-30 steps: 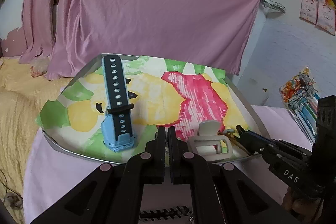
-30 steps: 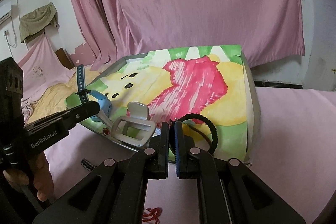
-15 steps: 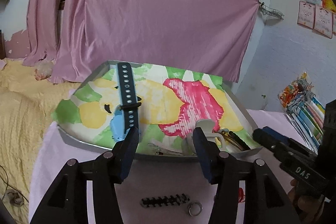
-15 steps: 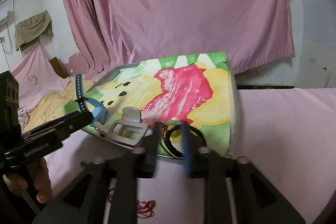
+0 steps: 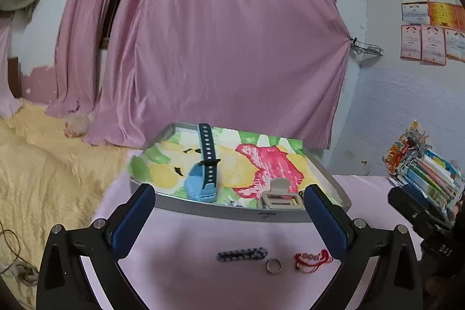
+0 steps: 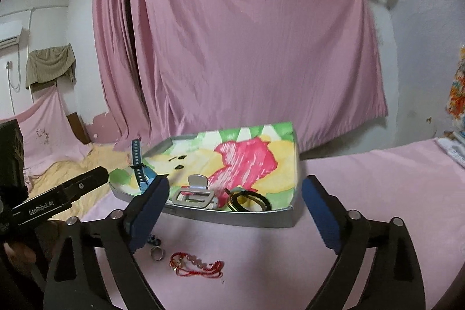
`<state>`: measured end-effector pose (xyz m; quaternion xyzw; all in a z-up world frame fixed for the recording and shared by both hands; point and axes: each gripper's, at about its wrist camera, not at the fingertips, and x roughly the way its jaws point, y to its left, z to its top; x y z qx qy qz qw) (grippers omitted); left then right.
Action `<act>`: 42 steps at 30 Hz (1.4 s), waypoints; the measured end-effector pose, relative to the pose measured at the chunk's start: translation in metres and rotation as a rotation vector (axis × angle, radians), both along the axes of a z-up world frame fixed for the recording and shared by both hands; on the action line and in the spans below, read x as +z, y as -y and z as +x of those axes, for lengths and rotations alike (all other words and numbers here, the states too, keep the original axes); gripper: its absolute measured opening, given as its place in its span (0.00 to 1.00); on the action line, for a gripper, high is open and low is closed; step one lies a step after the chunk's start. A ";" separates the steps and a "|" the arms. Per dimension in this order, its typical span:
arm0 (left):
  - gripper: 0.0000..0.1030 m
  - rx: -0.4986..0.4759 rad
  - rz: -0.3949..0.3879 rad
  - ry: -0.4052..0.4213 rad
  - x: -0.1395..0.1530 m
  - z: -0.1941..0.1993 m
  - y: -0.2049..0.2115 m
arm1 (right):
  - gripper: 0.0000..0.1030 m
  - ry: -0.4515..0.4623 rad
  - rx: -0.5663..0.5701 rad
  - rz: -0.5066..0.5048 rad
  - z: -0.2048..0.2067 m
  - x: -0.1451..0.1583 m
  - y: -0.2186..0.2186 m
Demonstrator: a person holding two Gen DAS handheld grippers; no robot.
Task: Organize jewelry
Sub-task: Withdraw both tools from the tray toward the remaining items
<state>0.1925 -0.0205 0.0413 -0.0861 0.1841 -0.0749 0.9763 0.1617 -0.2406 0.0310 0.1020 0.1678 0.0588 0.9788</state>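
My left tongs (image 5: 229, 218): jaws just opened wide, empty.
My right tongs (image 6: 234, 207): likewise.
Dark beaded bracelet (image 5: 241, 255): nearest my left tongs, before shallow grey metal tray (image 5: 232, 212), lying crosswise.

In the right wrist view, a blue finger pad (image 6: 145, 211) hides most of the dark beaded bracelet (image 6: 154, 240).

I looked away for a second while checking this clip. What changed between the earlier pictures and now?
Both claws pulled back from the tray and their jaws have just been opening: the left claw and right claw now stand wide with nothing between them. The watch, hair clip and black band stayed in the tray; the ring and red bracelet stayed on the pink cloth.
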 end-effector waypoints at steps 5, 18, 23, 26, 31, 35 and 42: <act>1.00 0.019 0.031 0.049 -0.003 -0.024 -0.004 | 0.97 0.083 -0.015 -0.046 -0.031 0.003 -0.008; 1.00 0.027 0.088 0.014 -0.023 -0.042 -0.019 | 0.98 0.081 0.030 -0.080 -0.050 -0.010 -0.022; 1.00 -0.003 0.093 -0.025 -0.025 -0.036 -0.022 | 0.98 0.046 0.046 -0.078 -0.049 -0.017 -0.027; 1.00 -0.030 0.104 -0.056 -0.028 -0.030 -0.022 | 0.98 0.017 0.059 -0.086 -0.044 -0.021 -0.029; 1.00 -0.095 0.118 -0.139 -0.032 -0.014 -0.021 | 0.98 -0.024 0.074 -0.119 -0.038 -0.025 -0.033; 1.00 -0.142 0.157 -0.206 -0.036 0.001 -0.017 | 0.98 -0.091 0.108 -0.147 -0.028 -0.027 -0.036; 1.00 -0.195 0.191 -0.307 -0.045 0.021 -0.011 | 0.98 -0.231 0.166 -0.166 -0.007 -0.036 -0.042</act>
